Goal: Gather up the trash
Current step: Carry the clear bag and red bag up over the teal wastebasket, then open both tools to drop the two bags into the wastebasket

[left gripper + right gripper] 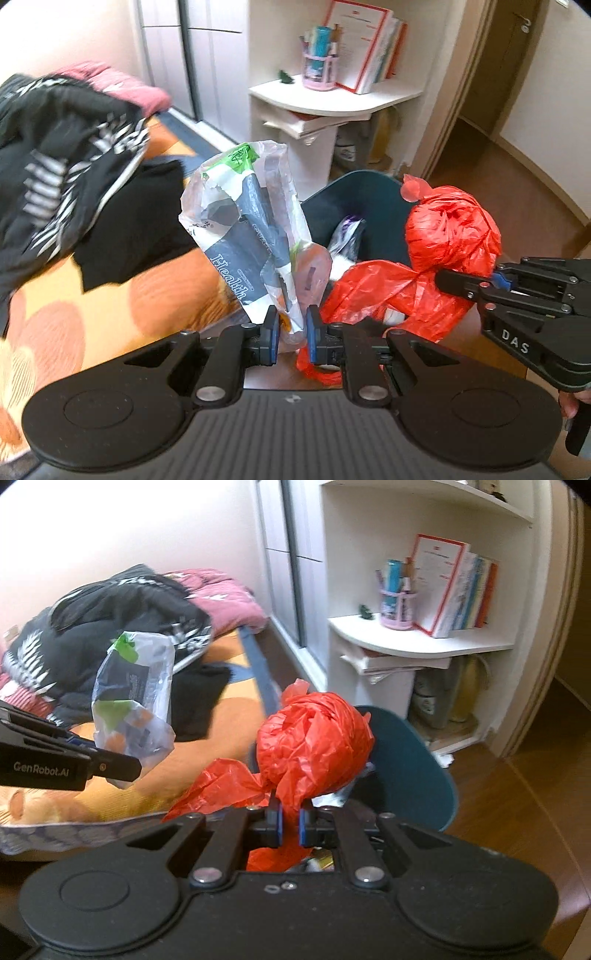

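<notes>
My left gripper (290, 334) is shut on a clear plastic wrapper (251, 229) printed grey, white and green, held upright in the air beside the bed. It also shows in the right wrist view (135, 698), with the left gripper (125, 766) at the left edge. My right gripper (290, 821) is shut on a crumpled red plastic bag (314, 746), held over a dark teal bin (410, 768). In the left wrist view the red bag (450, 232) hangs over the bin (362, 206), with the right gripper (458, 282) coming in from the right. The bin holds some white and purple wrapping (347, 236).
An orange-patterned bed (110, 295) with a heap of black and pink clothes (66, 155) is on the left. A white shelf unit (332, 99) with books and a pink pen holder (319, 70) stands behind the bin. Wooden floor (517, 812) and a doorway are to the right.
</notes>
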Demonstrator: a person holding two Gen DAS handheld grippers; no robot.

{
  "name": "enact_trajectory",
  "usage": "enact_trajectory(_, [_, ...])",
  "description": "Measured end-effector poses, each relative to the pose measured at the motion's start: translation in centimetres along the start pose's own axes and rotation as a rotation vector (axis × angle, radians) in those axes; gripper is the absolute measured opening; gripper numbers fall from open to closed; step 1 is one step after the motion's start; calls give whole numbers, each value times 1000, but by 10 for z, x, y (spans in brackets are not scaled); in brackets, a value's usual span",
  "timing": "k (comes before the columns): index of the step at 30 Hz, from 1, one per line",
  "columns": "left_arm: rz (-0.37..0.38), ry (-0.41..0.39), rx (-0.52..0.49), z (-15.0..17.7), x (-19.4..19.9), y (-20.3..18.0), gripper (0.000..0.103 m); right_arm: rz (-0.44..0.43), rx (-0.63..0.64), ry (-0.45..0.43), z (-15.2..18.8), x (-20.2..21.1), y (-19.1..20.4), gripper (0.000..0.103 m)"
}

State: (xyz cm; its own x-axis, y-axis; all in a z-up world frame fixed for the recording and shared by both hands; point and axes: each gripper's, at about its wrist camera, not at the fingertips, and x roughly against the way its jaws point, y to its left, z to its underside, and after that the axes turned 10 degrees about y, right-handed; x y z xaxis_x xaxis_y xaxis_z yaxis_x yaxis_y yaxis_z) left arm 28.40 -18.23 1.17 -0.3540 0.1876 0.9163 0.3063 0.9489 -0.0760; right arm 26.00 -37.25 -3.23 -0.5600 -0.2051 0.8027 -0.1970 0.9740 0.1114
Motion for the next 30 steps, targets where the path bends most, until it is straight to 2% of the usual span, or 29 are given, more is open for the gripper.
enact_trajectory(7, [-16, 24, -35, -41, -43, -30, 14, 81, -64, -2, -17, -29, -41, 8])
enact_trajectory(14, [8, 93, -51, -72, -98, -47, 14, 119, -32, 80, -18, -76, -60, 8])
enact_trajectory(21, [30, 188, -110, -77, -154, -70, 14, 115, -39, 167, -8, -106, -72, 9])
enact_trajectory(25, [34, 235, -117, -74, -178, -79, 14, 99, -41, 202, -1, -112, -72, 15])
enact_trajectory(30, [38, 268, -98, -71, -193, -83, 17, 101, -70, 201, 6, -110, -77, 23])
